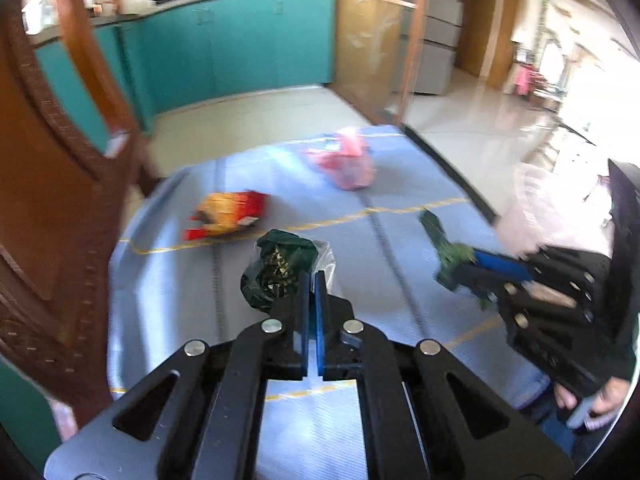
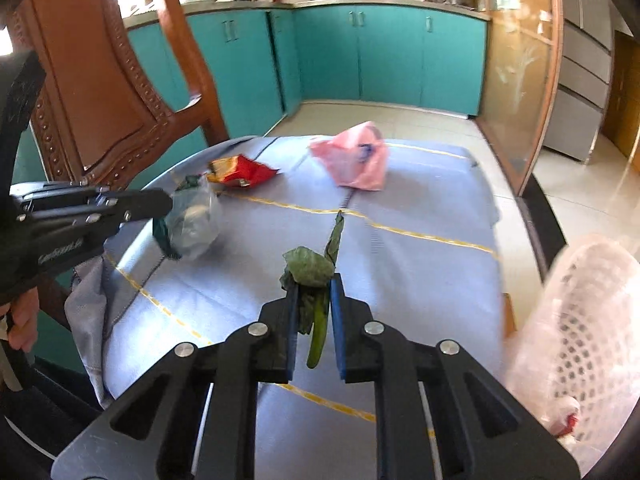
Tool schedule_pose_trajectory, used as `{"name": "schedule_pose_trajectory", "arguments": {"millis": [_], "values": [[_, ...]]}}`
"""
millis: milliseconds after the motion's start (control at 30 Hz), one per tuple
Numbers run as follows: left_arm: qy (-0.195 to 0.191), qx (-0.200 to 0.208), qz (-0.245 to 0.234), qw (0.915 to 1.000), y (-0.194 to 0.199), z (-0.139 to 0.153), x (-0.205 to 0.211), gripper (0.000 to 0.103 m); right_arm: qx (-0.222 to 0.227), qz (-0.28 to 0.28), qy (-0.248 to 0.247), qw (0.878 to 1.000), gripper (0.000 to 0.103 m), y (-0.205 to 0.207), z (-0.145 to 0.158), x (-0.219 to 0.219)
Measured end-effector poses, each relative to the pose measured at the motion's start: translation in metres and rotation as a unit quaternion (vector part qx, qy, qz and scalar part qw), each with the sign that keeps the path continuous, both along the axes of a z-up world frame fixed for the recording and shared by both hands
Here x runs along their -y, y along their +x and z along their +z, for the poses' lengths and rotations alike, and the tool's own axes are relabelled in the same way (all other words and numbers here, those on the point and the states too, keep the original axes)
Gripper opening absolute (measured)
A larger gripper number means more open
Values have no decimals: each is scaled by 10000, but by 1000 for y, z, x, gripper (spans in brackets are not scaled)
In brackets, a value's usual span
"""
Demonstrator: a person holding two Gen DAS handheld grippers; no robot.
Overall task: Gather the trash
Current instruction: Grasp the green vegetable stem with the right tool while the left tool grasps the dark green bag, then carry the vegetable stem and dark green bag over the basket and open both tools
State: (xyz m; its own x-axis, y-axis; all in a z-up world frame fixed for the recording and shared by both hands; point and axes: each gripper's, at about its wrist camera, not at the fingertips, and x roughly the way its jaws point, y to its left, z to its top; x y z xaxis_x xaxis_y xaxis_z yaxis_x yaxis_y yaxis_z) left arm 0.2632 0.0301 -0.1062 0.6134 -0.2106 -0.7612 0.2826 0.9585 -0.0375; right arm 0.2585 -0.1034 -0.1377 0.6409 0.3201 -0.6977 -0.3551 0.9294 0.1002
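Note:
My left gripper point(image 1: 313, 279) is shut on a crumpled dark green and clear plastic wrapper point(image 1: 280, 268), held above the table. The right wrist view shows that wrapper point(image 2: 192, 220) hanging from the left gripper point(image 2: 166, 205) at the left. My right gripper point(image 2: 315, 284) is shut on a limp green vegetable leaf with a stalk point(image 2: 310, 266). In the left wrist view the leaf point(image 1: 442, 246) sticks out of the right gripper point(image 1: 470, 265). A red and yellow snack bag point(image 2: 240, 172) and a pink plastic bag point(image 2: 356, 156) lie further back on the table.
The table point(image 2: 420, 280) has a blue-grey cloth with yellow lines. A white perforated basket point(image 2: 576, 320) lined with plastic stands at its right edge. A carved wooden chair point(image 2: 100, 92) is at the left. Teal cabinets point(image 2: 380, 52) and a glass door point(image 2: 520, 80) are behind.

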Motion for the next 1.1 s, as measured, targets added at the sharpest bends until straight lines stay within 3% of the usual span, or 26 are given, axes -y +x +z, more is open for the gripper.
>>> {"name": "schedule_pose_trajectory", "arguments": {"millis": [67, 267, 300, 333, 367, 400, 467, 533, 567, 733, 933, 1100], "values": [[16, -125, -213, 9997, -1, -4, 9, 4, 27, -30, -61, 10000, 16, -7, 1, 9], [531, -233, -214, 9981, -3, -20, 24, 9, -85, -46, -281, 9996, 16, -10, -9, 10], [665, -191, -183, 9974, -4, -22, 28, 22, -85, -26, -306, 9995, 16, -10, -10, 10], [788, -136, -141, 9967, -3, -23, 30, 49, -84, -13, -306, 9995, 16, -10, -10, 9], [982, -3, -57, 9951, -4, -25, 34, 60, -82, 2, -295, 9995, 16, -11, -9, 8], [1082, 91, -49, 9941, -4, -26, 38, 64, -78, 18, -280, 9996, 16, -11, -9, 8], [1094, 50, -164, 9938, -2, -30, 45, 63, -82, 24, -264, 9996, 16, -10, -10, 6], [1036, -120, -191, 9944, 3, -39, 48, 46, -105, 26, -267, 9996, 16, -9, -10, 4], [1053, -206, -169, 9941, 6, -43, 47, 42, -109, 29, -279, 9995, 16, -9, -11, 3], [913, -232, -99, 9955, 6, -42, 39, 33, -112, 44, -359, 9993, 16, -11, -12, -1], [742, 8, -13, 9972, -7, -24, 29, 32, -46, 36, -396, 9992, 16, -16, -8, -1], [564, 517, 52, 9971, -26, 5, 18, 32, 82, 61, -376, 9992, 16, -23, -2, -3]]}}
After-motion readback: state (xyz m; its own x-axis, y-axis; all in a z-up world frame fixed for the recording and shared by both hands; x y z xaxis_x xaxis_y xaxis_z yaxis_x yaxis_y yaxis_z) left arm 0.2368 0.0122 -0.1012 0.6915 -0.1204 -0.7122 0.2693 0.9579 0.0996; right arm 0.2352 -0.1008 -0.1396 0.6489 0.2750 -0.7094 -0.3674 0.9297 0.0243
